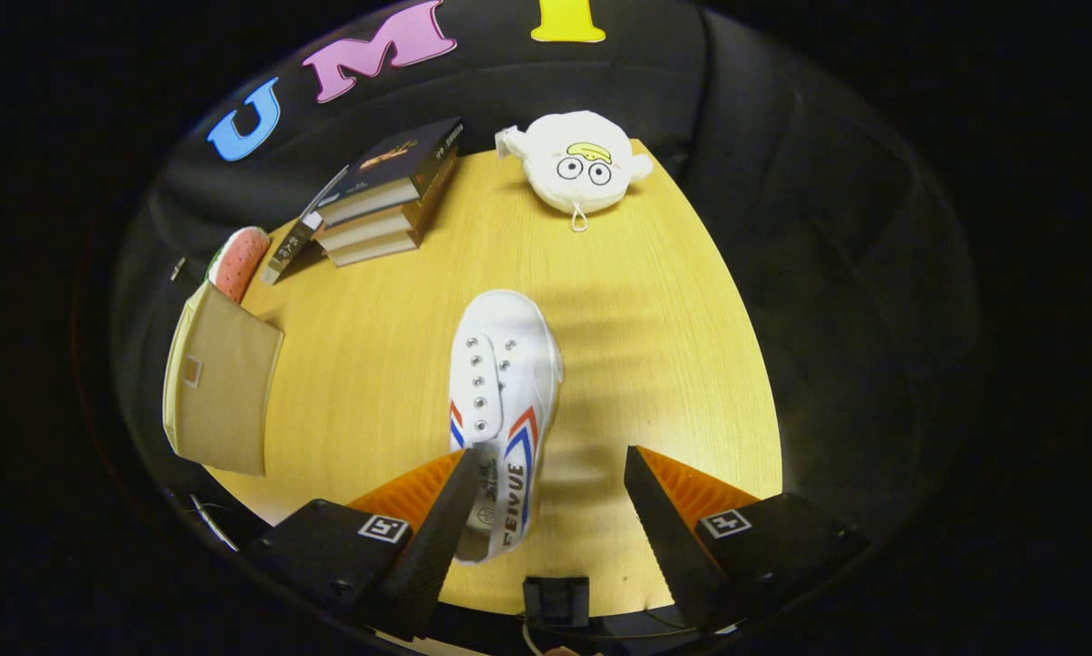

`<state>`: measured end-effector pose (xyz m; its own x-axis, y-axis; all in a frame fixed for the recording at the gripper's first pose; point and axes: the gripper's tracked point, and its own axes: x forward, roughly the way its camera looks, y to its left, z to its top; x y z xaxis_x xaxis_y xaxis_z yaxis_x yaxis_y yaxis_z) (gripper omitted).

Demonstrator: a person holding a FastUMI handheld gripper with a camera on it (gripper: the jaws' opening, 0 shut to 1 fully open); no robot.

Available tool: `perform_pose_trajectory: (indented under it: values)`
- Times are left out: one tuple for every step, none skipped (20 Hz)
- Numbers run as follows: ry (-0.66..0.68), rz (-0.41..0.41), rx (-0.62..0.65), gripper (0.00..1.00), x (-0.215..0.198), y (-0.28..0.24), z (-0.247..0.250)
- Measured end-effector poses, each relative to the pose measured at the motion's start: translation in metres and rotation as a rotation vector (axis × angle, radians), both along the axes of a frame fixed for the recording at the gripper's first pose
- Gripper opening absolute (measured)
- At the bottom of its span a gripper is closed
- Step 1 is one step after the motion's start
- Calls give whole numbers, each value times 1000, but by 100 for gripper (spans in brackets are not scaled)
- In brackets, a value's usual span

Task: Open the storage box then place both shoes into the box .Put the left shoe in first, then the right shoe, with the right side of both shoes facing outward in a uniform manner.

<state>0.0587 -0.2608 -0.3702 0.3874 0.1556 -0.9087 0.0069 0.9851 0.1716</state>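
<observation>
A white canvas shoe (pixel 502 401) with red and blue side stripes lies on the wooden table (pixel 655 383), toe pointing away from me. Its heel end reaches back between my fingers and sits against the left finger (pixel 445 519), which overlaps its near edge. My gripper (pixel 550 492) is open, with a wide gap between the shoe and the right finger (pixel 655 510). A beige fabric storage box (pixel 218 387) stands at the table's left edge, its front face toward the table.
A stack of books (pixel 386 196) lies at the back left, with a small dark item (pixel 288 248) beside it. A round white plush toy (pixel 577 164) sits at the back. A red spotted object (pixel 239 261) pokes up behind the box.
</observation>
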Motion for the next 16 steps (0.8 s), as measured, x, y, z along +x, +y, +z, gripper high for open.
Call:
perform_pose_trajectory:
  values:
    - [11, 15, 5, 99, -2, 4, -5]
    - [25, 31, 2, 99, -4, 5, -11]
    - [36, 48, -12, 99, -5, 6, -17]
    - [44, 61, -24, 99, -3, 7, -24]
    - [47, 67, -25, 99, -1, 9, -28]
    - [52, 70, -26, 99, 3, 10, -33]
    - [59, 79, -31, 99, 4, 11, -40]
    - [76, 89, -36, 99, 3, 10, -45]
    - [85, 93, -28, 99, 5, 11, -48]
    - [88, 92, -2, 100, 8, 15, -50]
    - [95, 89, 19, 97, 7, 17, -51]
    - [102, 85, 53, 96, 7, 21, -51]
    - [111, 70, 95, 88, 6, 27, -52]
    - [121, 42, 152, 80, 5, 35, -50]
    - [134, 9, 166, 61, 4, 36, -51]
    - [140, -8, 176, 43, 7, 37, -57]
